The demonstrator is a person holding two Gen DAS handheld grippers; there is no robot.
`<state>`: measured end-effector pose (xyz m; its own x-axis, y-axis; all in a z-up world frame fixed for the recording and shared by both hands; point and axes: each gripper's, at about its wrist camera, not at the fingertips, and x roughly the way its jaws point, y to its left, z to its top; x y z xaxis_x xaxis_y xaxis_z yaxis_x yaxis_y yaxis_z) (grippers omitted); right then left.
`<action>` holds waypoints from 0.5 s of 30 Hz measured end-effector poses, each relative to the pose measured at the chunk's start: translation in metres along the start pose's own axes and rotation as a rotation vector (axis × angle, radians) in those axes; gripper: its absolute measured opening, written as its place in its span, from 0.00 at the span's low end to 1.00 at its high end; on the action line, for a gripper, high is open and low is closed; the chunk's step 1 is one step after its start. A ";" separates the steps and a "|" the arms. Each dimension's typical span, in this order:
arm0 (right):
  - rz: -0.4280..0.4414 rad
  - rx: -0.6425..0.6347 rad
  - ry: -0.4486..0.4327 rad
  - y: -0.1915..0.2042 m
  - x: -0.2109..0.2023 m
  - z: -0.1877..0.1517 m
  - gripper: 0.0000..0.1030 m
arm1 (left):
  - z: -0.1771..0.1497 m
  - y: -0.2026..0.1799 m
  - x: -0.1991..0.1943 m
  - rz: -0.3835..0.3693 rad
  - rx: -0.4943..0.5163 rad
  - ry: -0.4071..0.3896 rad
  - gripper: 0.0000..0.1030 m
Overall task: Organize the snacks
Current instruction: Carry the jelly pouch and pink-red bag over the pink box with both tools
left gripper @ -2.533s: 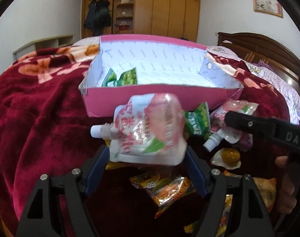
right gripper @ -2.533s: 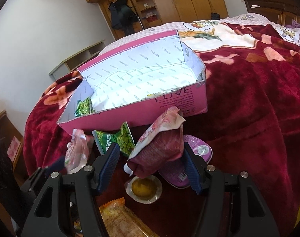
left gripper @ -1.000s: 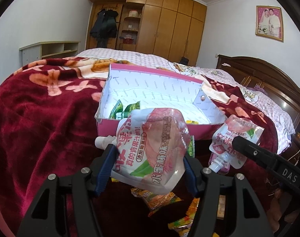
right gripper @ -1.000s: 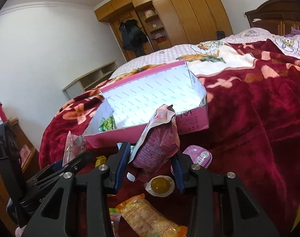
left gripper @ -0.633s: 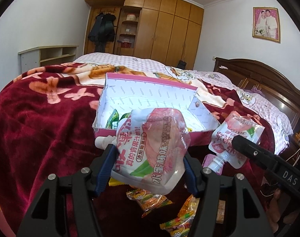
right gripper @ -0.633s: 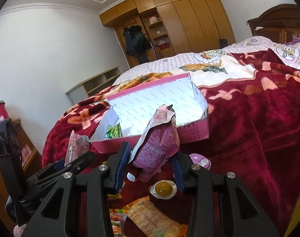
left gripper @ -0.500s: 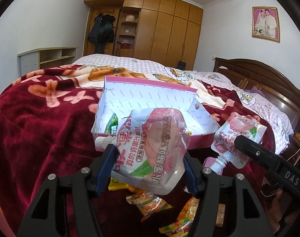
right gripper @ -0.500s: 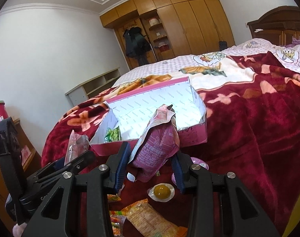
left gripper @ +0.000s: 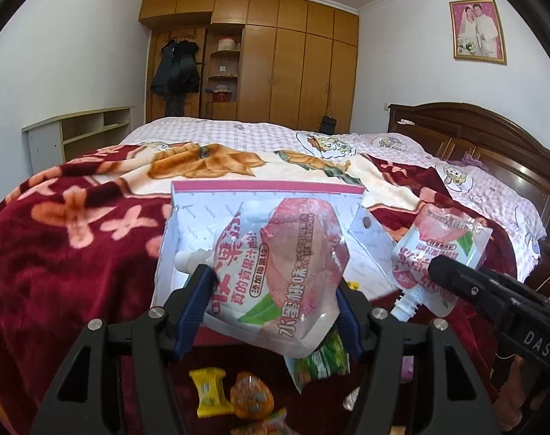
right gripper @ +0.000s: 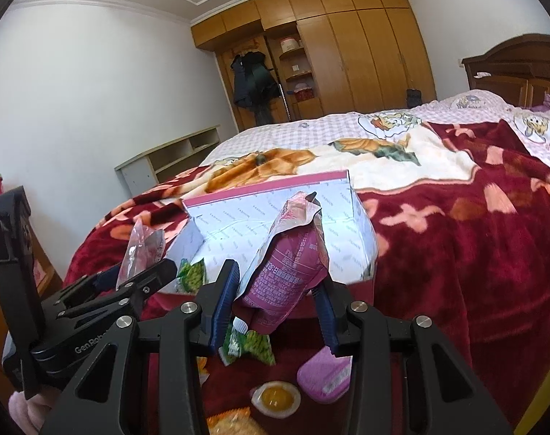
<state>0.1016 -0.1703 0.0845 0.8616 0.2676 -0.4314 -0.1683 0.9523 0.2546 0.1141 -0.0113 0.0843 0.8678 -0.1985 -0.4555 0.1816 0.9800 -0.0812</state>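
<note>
Both sets of jaws are pinching snacks: my left gripper [left gripper: 275,304] clamps a peach jelly pouch [left gripper: 280,275] by its side edges, spout pointing left, and my right gripper [right gripper: 275,299] squeezes a second pouch [right gripper: 291,272] edge-on, its crimped end up. I hold both pouches in the air in front of the pink box [left gripper: 267,186] on the bed, which looks like the collecting bin since a green pea packet [right gripper: 191,275] already lies inside. Side grips keep the floppy pouches from folding, I think. Loose snacks sit on the red blanket [left gripper: 68,246] below: a yellow candy [left gripper: 208,391], an orange jelly cup [right gripper: 275,398], a pink packet [right gripper: 324,375], another green packet [right gripper: 251,346]. Next step, likely: carry both over the near wall and let go.
</note>
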 end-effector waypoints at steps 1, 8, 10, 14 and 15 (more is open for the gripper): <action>-0.002 -0.005 -0.001 0.000 0.002 0.002 0.40 | 0.003 0.000 0.004 0.001 0.004 0.000 0.64; -0.012 -0.024 -0.002 -0.005 0.028 0.017 0.40 | 0.015 0.003 0.041 0.006 0.024 0.023 0.64; -0.011 -0.020 0.003 -0.008 0.037 0.019 0.40 | 0.016 0.004 0.049 0.006 0.022 0.034 0.64; -0.012 -0.011 0.020 -0.013 0.053 0.020 0.40 | 0.014 0.008 0.066 0.012 0.026 0.051 0.64; -0.010 -0.006 0.026 -0.015 0.058 0.019 0.40 | 0.013 0.008 0.069 0.014 0.027 0.055 0.64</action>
<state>0.1631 -0.1716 0.0722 0.8506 0.2614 -0.4562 -0.1626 0.9559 0.2444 0.1813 -0.0175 0.0640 0.8437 -0.1829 -0.5047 0.1827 0.9819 -0.0505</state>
